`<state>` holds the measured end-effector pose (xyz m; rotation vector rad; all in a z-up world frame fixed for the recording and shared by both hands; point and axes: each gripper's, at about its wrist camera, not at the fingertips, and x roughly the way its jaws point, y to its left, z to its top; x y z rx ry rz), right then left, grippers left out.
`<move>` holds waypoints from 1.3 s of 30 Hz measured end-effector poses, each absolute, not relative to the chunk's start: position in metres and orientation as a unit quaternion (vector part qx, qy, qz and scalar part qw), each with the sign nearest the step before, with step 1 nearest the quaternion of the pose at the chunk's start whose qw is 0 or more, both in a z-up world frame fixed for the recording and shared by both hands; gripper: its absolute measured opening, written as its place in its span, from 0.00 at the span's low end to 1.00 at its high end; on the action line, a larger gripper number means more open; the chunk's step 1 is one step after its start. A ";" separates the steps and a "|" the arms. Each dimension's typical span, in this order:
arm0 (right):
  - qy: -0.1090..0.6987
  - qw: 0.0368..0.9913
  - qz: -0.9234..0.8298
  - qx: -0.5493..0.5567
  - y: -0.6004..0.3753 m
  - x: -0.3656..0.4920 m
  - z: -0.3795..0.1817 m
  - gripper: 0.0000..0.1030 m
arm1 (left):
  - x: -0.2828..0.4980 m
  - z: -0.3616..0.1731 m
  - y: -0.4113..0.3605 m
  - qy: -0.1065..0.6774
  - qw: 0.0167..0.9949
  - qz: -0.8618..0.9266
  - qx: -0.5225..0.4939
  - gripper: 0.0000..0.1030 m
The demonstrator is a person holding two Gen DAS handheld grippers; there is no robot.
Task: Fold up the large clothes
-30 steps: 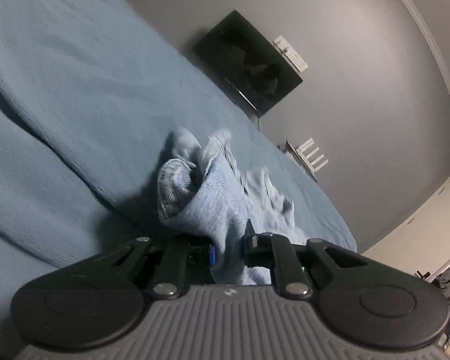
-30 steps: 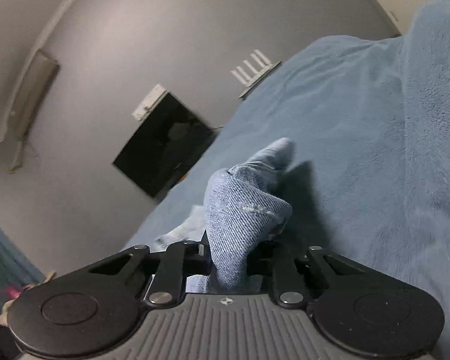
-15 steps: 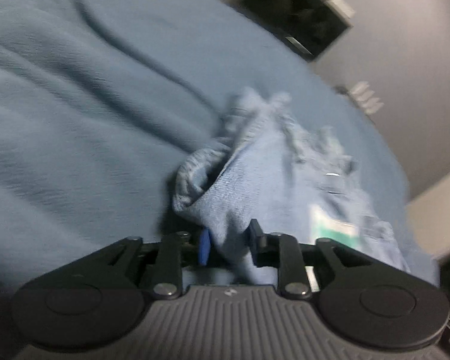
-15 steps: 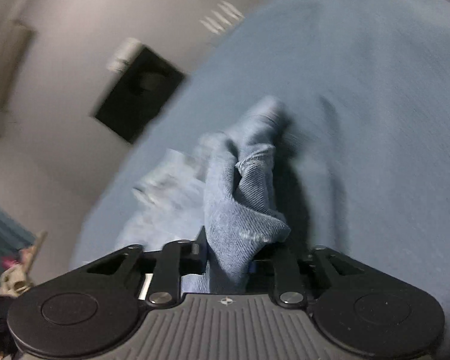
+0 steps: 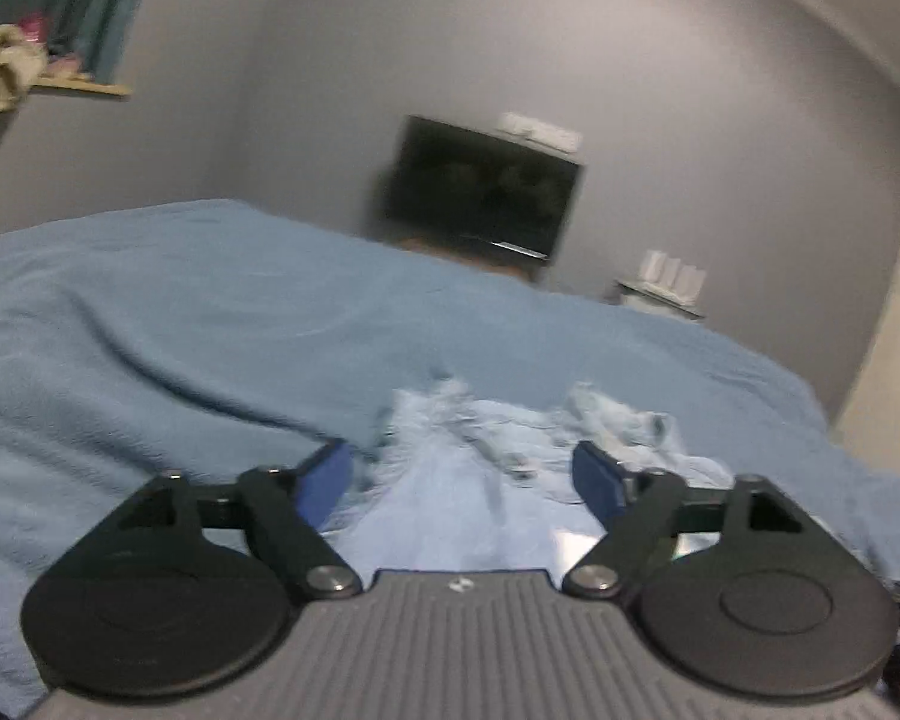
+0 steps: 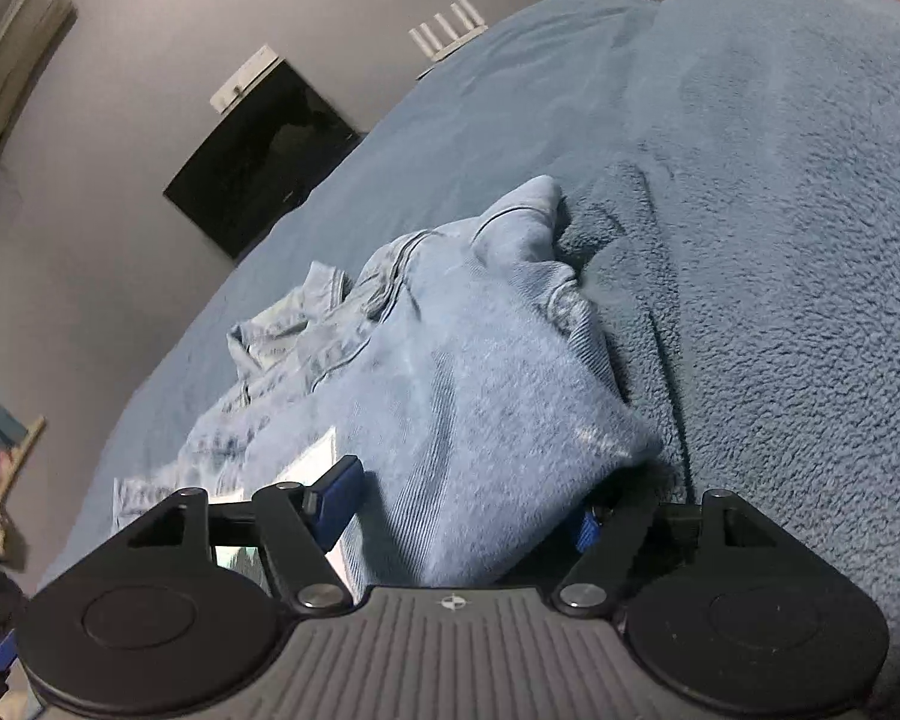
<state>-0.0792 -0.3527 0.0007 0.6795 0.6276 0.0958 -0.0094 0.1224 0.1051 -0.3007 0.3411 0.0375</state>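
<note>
Light blue denim jeans lie on a blue fleece blanket that covers the bed. In the left wrist view my left gripper is open, its blue pads wide apart above the flat denim, holding nothing. In the right wrist view the jeans are folded over in a thick bundle with a white label showing. My right gripper is open, and the fold's near edge lies loose between its spread fingers.
A black television hangs on the grey wall beyond the bed, with a white router on a shelf to its right. A raised hump of blanket lies right of the jeans. A shelf with clutter is at the far left.
Both grippers have opened and let go of the denim they were pinching. The jeans have dropped flat onto the blanket. The left camera has swung level toward the wall.
</note>
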 end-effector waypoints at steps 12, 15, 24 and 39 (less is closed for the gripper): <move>0.259 0.909 -0.002 0.326 -0.362 -0.055 -0.005 0.22 | 0.032 0.029 0.076 0.349 0.932 -0.073 -0.065 0.80; 0.264 0.903 -0.018 0.340 -0.364 -0.043 -0.013 0.22 | 0.031 0.024 0.078 0.357 0.930 -0.076 -0.048 0.81; 0.258 0.899 -0.016 0.353 -0.355 -0.055 -0.014 0.49 | 0.041 0.063 0.055 0.286 0.949 -0.106 -0.083 0.81; 0.271 0.887 0.003 0.374 -0.350 -0.047 -0.024 0.64 | 0.098 0.010 -0.005 0.289 0.956 -0.048 -0.008 0.84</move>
